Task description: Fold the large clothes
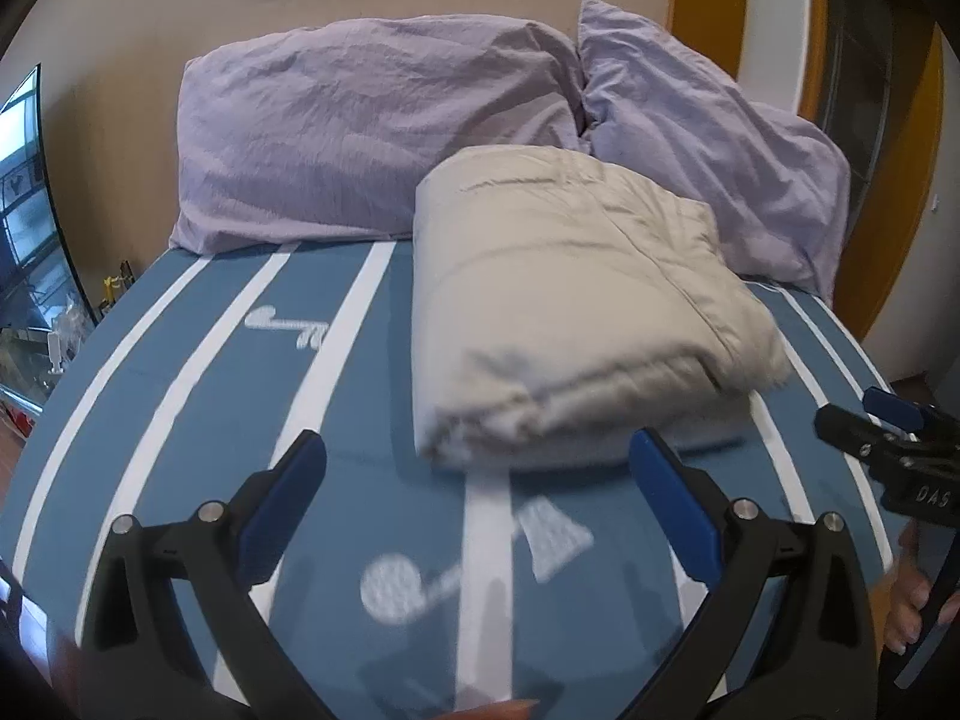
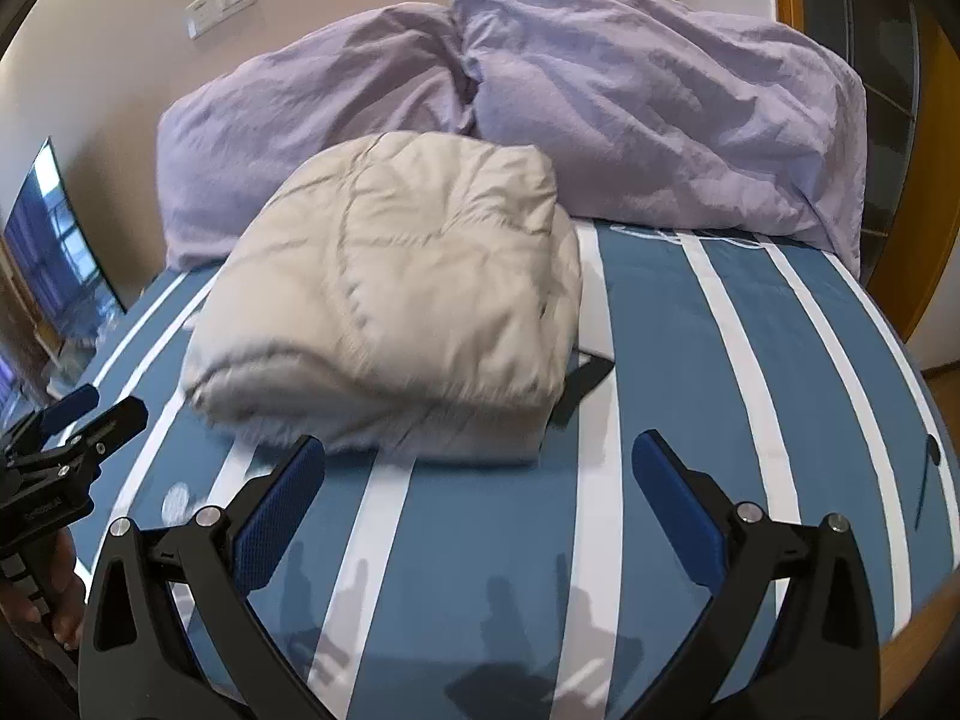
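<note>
A cream padded garment (image 1: 570,312) lies folded into a thick bundle on the blue bed with white stripes (image 1: 228,396). In the right wrist view the same folded garment (image 2: 396,306) shows a dark strap sticking out at its right side. My left gripper (image 1: 477,468) stands open just short of the bundle's near edge, nothing between its blue pads. My right gripper (image 2: 477,468) is open too, apart from the bundle's near edge and empty. The right gripper (image 1: 882,420) also shows at the right edge of the left wrist view, the left gripper (image 2: 78,414) at the left edge of the right one.
Two lilac pillows (image 1: 372,132) (image 1: 708,144) lean on the wall behind the garment. A dark screen (image 1: 30,228) stands left of the bed, a wooden door frame (image 1: 900,192) to the right. A person's hand (image 1: 906,600) holds the right gripper's handle. Bare striped bed (image 2: 750,390) lies right of the bundle.
</note>
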A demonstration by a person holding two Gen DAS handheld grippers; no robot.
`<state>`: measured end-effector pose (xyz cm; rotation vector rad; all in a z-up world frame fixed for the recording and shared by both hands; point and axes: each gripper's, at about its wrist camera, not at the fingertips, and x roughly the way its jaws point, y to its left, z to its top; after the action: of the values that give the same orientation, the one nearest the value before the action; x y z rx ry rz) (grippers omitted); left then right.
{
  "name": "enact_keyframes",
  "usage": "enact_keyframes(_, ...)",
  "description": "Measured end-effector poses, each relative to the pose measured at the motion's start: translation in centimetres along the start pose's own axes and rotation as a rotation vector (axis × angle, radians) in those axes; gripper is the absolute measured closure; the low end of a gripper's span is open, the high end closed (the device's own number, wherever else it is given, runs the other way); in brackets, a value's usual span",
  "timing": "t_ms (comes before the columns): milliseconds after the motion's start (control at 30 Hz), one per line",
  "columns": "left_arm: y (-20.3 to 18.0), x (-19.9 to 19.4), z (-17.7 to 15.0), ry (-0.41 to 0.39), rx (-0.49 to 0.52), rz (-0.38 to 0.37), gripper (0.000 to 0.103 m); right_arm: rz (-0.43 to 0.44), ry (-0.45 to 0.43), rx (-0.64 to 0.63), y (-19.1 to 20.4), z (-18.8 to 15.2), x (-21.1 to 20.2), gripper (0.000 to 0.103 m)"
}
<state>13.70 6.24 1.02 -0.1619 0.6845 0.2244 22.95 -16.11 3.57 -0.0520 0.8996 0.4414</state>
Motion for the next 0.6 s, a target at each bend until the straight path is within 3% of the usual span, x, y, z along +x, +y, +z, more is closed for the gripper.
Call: enact_keyframes(600, -1.0, -5.4, -2.9, -0.003, -0.015, -0.095, 0.002, 0.047, 0.008, 0.02, 0.8, -2.8, -4.6, 0.001)
